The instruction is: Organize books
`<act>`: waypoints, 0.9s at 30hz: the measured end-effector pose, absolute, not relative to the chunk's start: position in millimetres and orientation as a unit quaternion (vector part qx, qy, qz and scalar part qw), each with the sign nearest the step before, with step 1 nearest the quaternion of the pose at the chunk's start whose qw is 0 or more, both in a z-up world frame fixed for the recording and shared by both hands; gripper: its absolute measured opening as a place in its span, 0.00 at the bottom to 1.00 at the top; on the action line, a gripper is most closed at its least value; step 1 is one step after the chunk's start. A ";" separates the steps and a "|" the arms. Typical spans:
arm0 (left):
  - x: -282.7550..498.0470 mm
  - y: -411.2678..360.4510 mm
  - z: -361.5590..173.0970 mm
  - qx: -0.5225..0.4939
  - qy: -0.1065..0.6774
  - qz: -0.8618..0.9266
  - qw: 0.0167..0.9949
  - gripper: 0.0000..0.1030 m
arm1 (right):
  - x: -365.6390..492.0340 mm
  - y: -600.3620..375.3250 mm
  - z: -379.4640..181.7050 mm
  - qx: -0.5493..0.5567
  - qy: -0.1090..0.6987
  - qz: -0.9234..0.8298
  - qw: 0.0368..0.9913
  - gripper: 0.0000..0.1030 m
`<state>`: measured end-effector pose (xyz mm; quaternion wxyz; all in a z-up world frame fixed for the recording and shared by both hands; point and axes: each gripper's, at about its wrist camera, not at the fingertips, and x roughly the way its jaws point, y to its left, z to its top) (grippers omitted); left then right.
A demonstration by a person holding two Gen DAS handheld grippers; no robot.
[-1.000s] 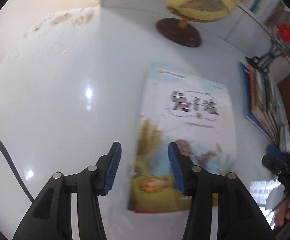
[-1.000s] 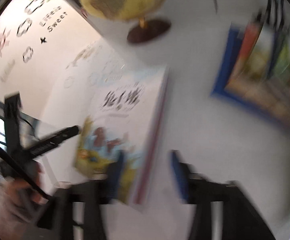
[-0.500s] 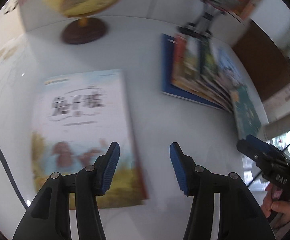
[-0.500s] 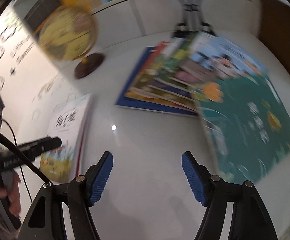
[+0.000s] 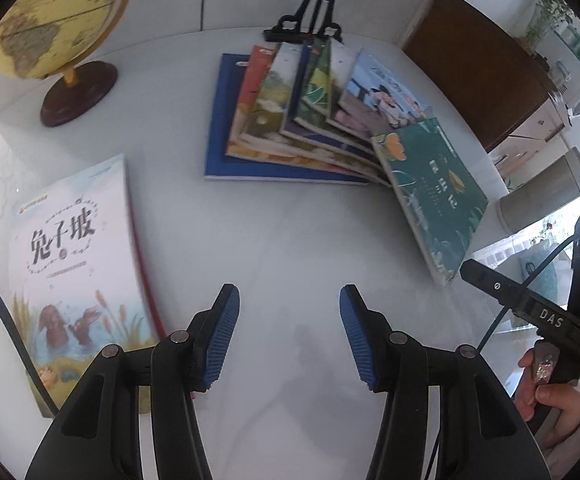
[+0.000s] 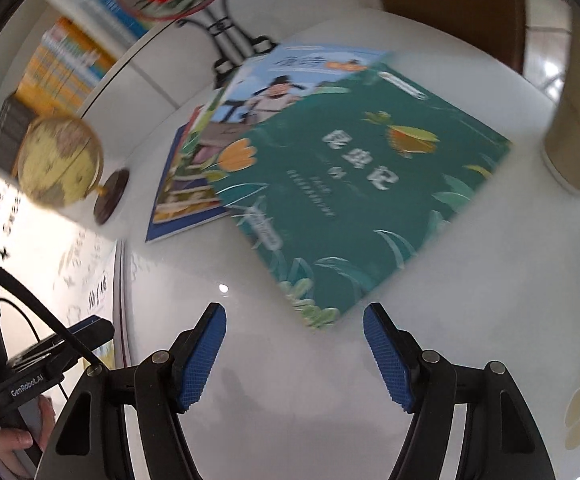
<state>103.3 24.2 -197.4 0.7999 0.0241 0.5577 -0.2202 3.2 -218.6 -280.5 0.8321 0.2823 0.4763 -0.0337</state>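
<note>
A: White table point(image 5: 290, 240) in view on the left wrist camera: globe point(image 5: 53, 20) upper left, a black ornamental stand point(image 5: 314, 8) at the top centre, and a fan of books point(image 5: 302, 120) spread below it, lying on a blue one

B: And the green book point(image 6: 354, 184) tops the fan at its right end. On the right wrist camera it fills the middle, its near corner pointing down between the pads

A: Touching them?

B: No, the corner stops just short. The right gripper point(image 6: 294, 356) has just been widening, jaws now spread, only bare table between them

A: A beige cylinder point(image 6: 578, 120) stands at the right edge there, apart from the green cover. Nothing blocks the way

B: The left gripper point(image 5: 285, 332) hangs partly spread, empty too, over clear tabletop. The white rabbit book point(image 5: 69, 264) lies alone at lower left, just beside its left finger

A: And a person's hand point(image 5: 550, 392) grips the other tool at lower right
</note>
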 end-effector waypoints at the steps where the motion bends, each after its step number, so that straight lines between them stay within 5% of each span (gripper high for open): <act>1: 104.2 19.5 -197.0 0.028 0.558 -0.221 0.799 0.48 | -0.1 -223.7 -282.1 0.287 0.475 -0.040 0.831 0.68; 19: 142.1 -102.0 -203.5 0.127 0.547 -0.288 0.775 0.49 | -18.2 -304.1 -312.3 0.382 0.459 -0.099 0.796 0.68; 26: 174.8 -160.1 -217.5 0.172 0.536 -0.320 0.763 0.49 | -7.6 -319.9 -310.6 0.361 0.436 -0.095 0.819 0.77; 27: 178.3 -166.6 -218.5 0.173 0.533 -0.324 0.762 0.56 | -5.4 -319.4 -310.7 0.355 0.434 -0.093 0.822 0.79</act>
